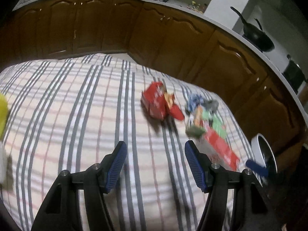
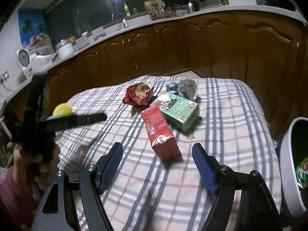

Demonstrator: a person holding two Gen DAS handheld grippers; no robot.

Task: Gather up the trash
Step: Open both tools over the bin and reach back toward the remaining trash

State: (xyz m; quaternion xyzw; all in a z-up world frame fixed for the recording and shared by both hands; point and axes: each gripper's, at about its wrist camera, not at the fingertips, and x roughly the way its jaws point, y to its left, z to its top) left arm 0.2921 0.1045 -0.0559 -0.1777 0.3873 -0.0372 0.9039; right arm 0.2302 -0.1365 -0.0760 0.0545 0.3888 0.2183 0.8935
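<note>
While hovering over plaid tablecloth (image 2: 221, 115): right gripper (image 2: 157, 159) jaws apart, empty; left gripper (image 1: 156, 157) likewise. Red carton (image 2: 161, 134) just ahead, touching green carton (image 2: 179, 109); red wrapper (image 2: 138, 94) behind; white bin (image 2: 286, 165) at right edge.

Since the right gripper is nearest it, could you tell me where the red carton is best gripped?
Probably across its narrow width near the closer end. The red carton lies flat on the checked cloth, long axis running away from the right gripper, whose jaws are open. Come from the near side; the far end touches the green carton.
</note>
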